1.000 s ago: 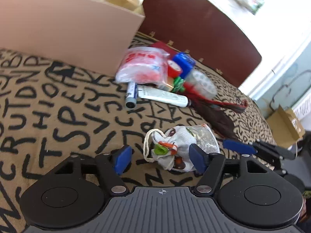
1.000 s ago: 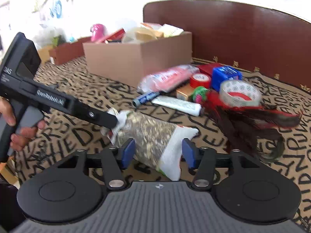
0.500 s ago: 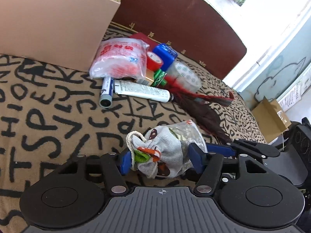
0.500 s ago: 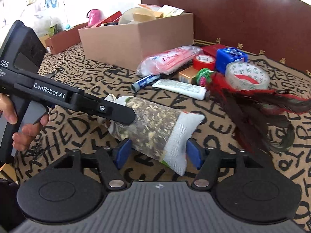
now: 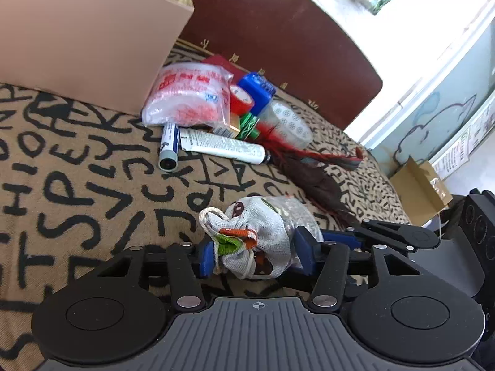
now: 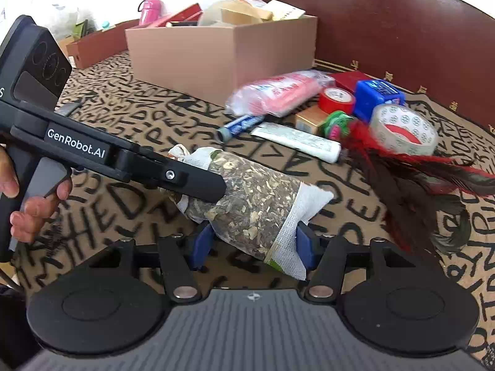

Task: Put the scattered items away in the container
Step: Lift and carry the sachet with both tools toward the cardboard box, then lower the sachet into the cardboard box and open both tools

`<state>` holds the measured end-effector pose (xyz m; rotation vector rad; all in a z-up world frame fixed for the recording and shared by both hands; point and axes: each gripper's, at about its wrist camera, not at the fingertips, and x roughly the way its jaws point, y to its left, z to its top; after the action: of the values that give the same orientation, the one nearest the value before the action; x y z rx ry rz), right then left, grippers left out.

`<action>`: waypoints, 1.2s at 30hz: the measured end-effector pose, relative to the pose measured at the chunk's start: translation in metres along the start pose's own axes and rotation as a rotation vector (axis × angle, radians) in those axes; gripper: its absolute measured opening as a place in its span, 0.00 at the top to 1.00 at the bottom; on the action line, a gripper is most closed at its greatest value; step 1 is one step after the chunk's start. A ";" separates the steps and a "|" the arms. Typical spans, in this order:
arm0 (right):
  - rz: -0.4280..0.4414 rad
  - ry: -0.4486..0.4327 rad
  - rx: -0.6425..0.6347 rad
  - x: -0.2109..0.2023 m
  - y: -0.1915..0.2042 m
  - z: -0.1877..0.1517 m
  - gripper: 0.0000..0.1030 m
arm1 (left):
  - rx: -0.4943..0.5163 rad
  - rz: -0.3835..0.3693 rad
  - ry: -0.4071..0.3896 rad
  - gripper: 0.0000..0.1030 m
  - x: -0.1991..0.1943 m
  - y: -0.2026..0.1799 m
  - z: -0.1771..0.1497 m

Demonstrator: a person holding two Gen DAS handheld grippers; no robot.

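A drawstring pouch [image 5: 260, 241] of dried herbs with white cloth ends lies on the patterned blanket; it also shows in the right wrist view [image 6: 247, 207]. My left gripper [image 5: 255, 255] is shut on the pouch's tied end. My right gripper [image 6: 252, 245] is shut on its other end. The left gripper's body [image 6: 77, 148] shows in the right wrist view. The cardboard box [image 6: 222, 49] stands at the back, holding several items; it also shows in the left wrist view [image 5: 86, 37].
Scattered beside the box: pink packet [image 5: 188, 99], marker [image 5: 168, 148], white tube [image 5: 222, 148], red tape [image 6: 335, 100], blue box [image 6: 376, 97], clear tape roll [image 6: 403, 130], green spool [image 6: 335, 123], dark red feathers [image 6: 411, 182]. A brown headboard [image 6: 386, 24] stands behind.
Both grippers moved in around the pouch and closed on its two ends. The left gripper came forward over the tied end.
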<state>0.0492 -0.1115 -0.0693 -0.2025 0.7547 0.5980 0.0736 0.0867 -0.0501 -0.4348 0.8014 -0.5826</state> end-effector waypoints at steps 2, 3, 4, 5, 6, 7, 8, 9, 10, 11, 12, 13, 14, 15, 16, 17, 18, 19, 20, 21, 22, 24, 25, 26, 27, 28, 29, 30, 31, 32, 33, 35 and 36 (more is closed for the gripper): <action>0.012 -0.016 0.003 -0.006 0.007 0.007 0.41 | -0.002 -0.005 -0.028 0.48 -0.014 0.001 0.002; 0.016 -0.030 -0.008 -0.009 0.011 0.012 0.41 | -0.002 -0.007 -0.046 0.48 -0.023 0.001 0.004; 0.017 -0.046 -0.027 -0.013 0.017 0.017 0.41 | 0.004 -0.007 -0.066 0.48 -0.033 0.000 0.007; 0.018 -0.064 -0.047 -0.017 0.022 0.024 0.41 | 0.010 -0.006 -0.087 0.48 -0.042 0.000 0.012; 0.020 -0.082 -0.063 -0.019 0.027 0.031 0.41 | 0.017 -0.005 -0.108 0.48 -0.052 0.000 0.018; 0.022 -0.098 -0.076 -0.022 0.031 0.040 0.41 | 0.024 -0.002 -0.129 0.49 -0.061 -0.001 0.024; 0.024 -0.118 -0.088 -0.023 0.036 0.050 0.41 | 0.030 0.000 -0.153 0.49 -0.070 0.000 0.032; 0.026 -0.139 -0.099 -0.024 0.041 0.061 0.41 | 0.037 0.004 -0.176 0.49 -0.079 0.001 0.041; 0.028 -0.157 -0.106 -0.024 0.045 0.072 0.41 | 0.043 0.010 -0.199 0.49 -0.088 0.002 0.050; 0.031 -0.175 -0.108 -0.023 0.049 0.085 0.41 | 0.050 0.019 -0.223 0.49 -0.098 0.004 0.060; 0.034 -0.193 -0.110 -0.022 0.054 0.098 0.41 | 0.062 0.033 -0.249 0.48 -0.107 0.004 0.071; 0.036 -0.210 -0.119 -0.020 0.060 0.111 0.41 | 0.077 0.049 -0.276 0.48 -0.116 0.005 0.081; 0.034 -0.231 -0.133 -0.019 0.066 0.126 0.41 | 0.091 0.063 -0.302 0.48 -0.125 0.006 0.093; 0.030 -0.253 -0.151 -0.017 0.072 0.140 0.41 | 0.103 0.076 -0.327 0.48 -0.134 0.008 0.105; 0.025 -0.272 -0.168 -0.014 0.077 0.155 0.41 | 0.107 0.086 -0.349 0.48 -0.142 0.011 0.118; 0.023 -0.288 -0.175 -0.010 0.081 0.170 0.41 | 0.104 0.093 -0.368 0.48 -0.150 0.015 0.132; 0.020 -0.303 -0.177 -0.006 0.085 0.186 0.41 | 0.100 0.097 -0.389 0.48 -0.156 0.020 0.147; 0.014 -0.315 -0.182 -0.001 0.088 0.201 0.41 | 0.099 0.102 -0.408 0.48 -0.162 0.025 0.162; 0.006 -0.327 -0.185 0.005 0.091 0.216 0.41 | 0.102 0.107 -0.422 0.48 -0.167 0.029 0.177; -0.001 -0.339 -0.181 0.011 0.093 0.231 0.41 | 0.107 0.113 -0.434 0.48 -0.171 0.034 0.192; -0.005 -0.346 -0.175 0.017 0.095 0.246 0.41 | 0.114 0.119 -0.444 0.47 -0.174 0.040 0.206; -0.006 -0.351 -0.156 0.030 0.096 0.273 0.41 | 0.123 0.130 -0.461 0.47 -0.177 0.052 0.233; -0.005 -0.351 -0.148 0.038 0.097 0.285 0.41 | 0.121 0.134 -0.468 0.47 -0.178 0.059 0.244; -0.006 -0.350 -0.142 0.046 0.097 0.296 0.41 | 0.117 0.139 -0.474 0.47 -0.177 0.067 0.254; -0.008 -0.348 -0.136 0.055 0.097 0.305 0.41 | 0.114 0.145 -0.480 0.47 -0.176 0.076 0.262; -0.011 -0.345 -0.128 0.064 0.096 0.312 0.41 | 0.115 0.151 -0.485 0.47 -0.173 0.085 0.270; -0.015 -0.341 -0.121 0.075 0.096 0.318 0.41 | 0.113 0.156 -0.489 0.47 -0.167 0.094 0.276; -0.017 -0.333 -0.111 0.085 0.095 0.323 0.41 | 0.109 0.161 -0.491 0.47 -0.161 0.104 0.281; -0.013 -0.320 -0.099 0.098 0.094 0.327 0.39 | 0.104 0.169 -0.491 0.46 -0.155 0.116 0.285; -0.003 -0.295 -0.092 0.111 0.092 0.330 0.38 | 0.094 0.181 -0.482 0.32 -0.148 0.131 0.288; 0.011 -0.251 -0.085 0.126 0.091 0.330 0.33 | 0.069 0.203 -0.457 0.28 -0.139 0.146 0.291; -0.010 -0.172 -0.073 0.152 0.089 0.328 0.33 | -0.015 0.274 -0.389 0.23 -0.121 0.177 0.290; -0.032 -0.163 -0.082 0.158 0.089 0.325 0.36 | -0.047 0.296 -0.370 0.23 -0.116 0.189 0.287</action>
<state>0.2776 0.1529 0.0580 -0.2376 0.5695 0.6078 0.2898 0.3447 0.0847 -0.4408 0.5118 -0.1977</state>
